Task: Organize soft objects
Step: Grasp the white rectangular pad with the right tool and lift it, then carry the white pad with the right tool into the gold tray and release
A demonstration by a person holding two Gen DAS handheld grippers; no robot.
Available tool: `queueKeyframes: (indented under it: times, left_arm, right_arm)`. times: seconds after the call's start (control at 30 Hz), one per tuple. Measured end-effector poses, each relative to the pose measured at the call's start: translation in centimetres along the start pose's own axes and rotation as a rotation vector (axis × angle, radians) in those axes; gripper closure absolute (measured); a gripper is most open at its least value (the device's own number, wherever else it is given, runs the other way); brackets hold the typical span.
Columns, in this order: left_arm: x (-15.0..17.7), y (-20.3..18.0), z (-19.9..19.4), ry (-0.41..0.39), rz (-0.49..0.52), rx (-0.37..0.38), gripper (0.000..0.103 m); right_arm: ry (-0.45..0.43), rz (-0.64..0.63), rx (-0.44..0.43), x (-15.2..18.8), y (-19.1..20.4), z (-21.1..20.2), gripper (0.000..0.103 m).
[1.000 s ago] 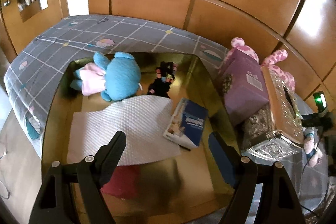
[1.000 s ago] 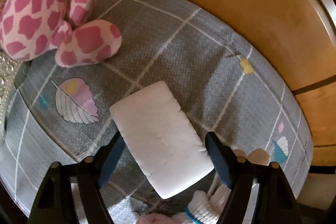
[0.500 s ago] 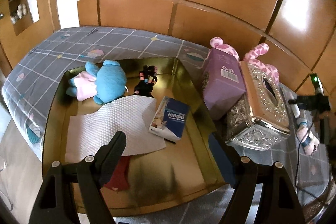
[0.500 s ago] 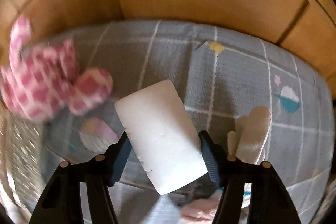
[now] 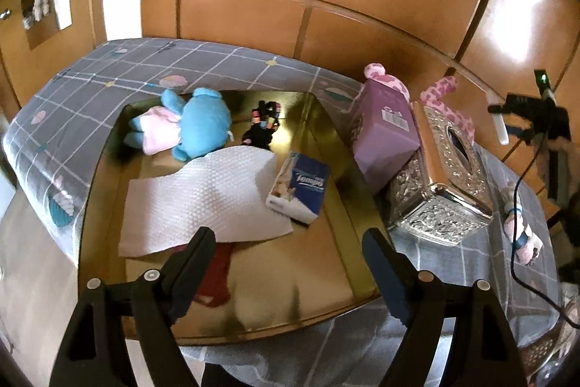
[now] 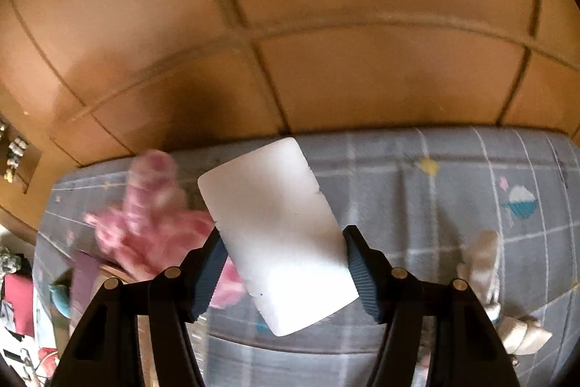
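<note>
My right gripper [image 6: 283,234] is shut on a white soft block [image 6: 275,227], held in the air above the grey checked cloth [image 6: 435,205]. A pink spotted plush [image 6: 145,223] shows blurred below and to the left of it. My left gripper [image 5: 288,234] hovers over the near end of the gold tray [image 5: 337,147]; its jaws are opening and nothing is between them. In the tray lie a blue plush [image 5: 203,126], a white paper towel [image 5: 206,198], a Tempo tissue pack [image 5: 301,187], a black bundle with coloured bands [image 5: 262,129] and a red cloth [image 5: 217,274].
Right of the tray stand a purple box [image 5: 384,133] and a silver tissue box [image 5: 442,184], the pink spotted plush [image 5: 442,89] behind them. A small pale doll [image 5: 518,227] and light socks [image 6: 485,263] lie on the cloth. Wooden panels wall the back.
My right gripper closed on the white block, lifted it off the cloth and rolled; the pink plush now sits lower left. The left gripper drew back, so the tray looks smaller.
</note>
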State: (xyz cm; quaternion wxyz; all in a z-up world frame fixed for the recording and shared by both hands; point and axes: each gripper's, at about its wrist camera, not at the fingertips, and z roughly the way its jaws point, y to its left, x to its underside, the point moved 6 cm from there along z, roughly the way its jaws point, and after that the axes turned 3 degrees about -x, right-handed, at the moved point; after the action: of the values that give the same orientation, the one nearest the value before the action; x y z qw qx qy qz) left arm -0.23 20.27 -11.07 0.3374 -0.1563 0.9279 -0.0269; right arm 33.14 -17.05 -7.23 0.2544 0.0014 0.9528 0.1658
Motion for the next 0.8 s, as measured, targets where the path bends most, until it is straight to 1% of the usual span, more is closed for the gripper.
queueKeyframes:
  times: [0.17, 0.27, 0.33, 0.43, 0.53, 0.57, 0.67, 0.73, 0.8]
  left_arm:
    - [0.3, 1.8, -0.8, -0.009, -0.036, -0.015, 0.020]
    - [0.5, 3.2, -1.2, -0.014, -0.067, -0.030, 0.020]
    - [0.6, 4.1, -1.4, -0.016, -0.084, -0.041, 0.020]
    - [0.9, 5.2, -1.5, -0.016, -0.101, -0.059, 0.020]
    - [1.1, 6.6, -1.7, -0.021, -0.134, -0.082, 0.020]
    - [1.1, 7.1, -1.7, -0.025, -0.146, -0.091, 0.020]
    - [1.1, 8.3, -1.9, -0.033, -0.176, -0.117, 0.020]
    - [1.1, 9.0, -2.0, -0.043, -0.189, -0.141, 0.020]
    - [1.0, 9.5, -2.2, -0.051, -0.197, -0.160, 0.020]
  right_arm:
    - [-0.053, -0.059, -0.042, -1.2, 5.9, -1.5, 0.038]
    - [-0.077, -0.115, -0.072, -1.6, 10.1, -1.6, 0.038]
    - [-0.085, -0.163, -0.101, -1.3, 13.3, -1.6, 0.038]
    - [-0.075, -0.247, -0.174, 0.0, 18.5, -1.4, 0.038]
    - [-0.037, -0.364, -0.249, 2.9, 23.6, -0.7, 0.038]
    - [-0.013, -0.416, -0.277, 4.5, 25.7, -0.4, 0.038]
    - [0.043, -0.508, -0.348, 8.5, 29.6, -0.2, 0.038]
    - [0.104, -0.576, -0.399, 12.4, 32.1, 0.3, 0.038]
    - [0.157, -0.630, -0.423, 15.6, 33.5, 0.9, 0.038]
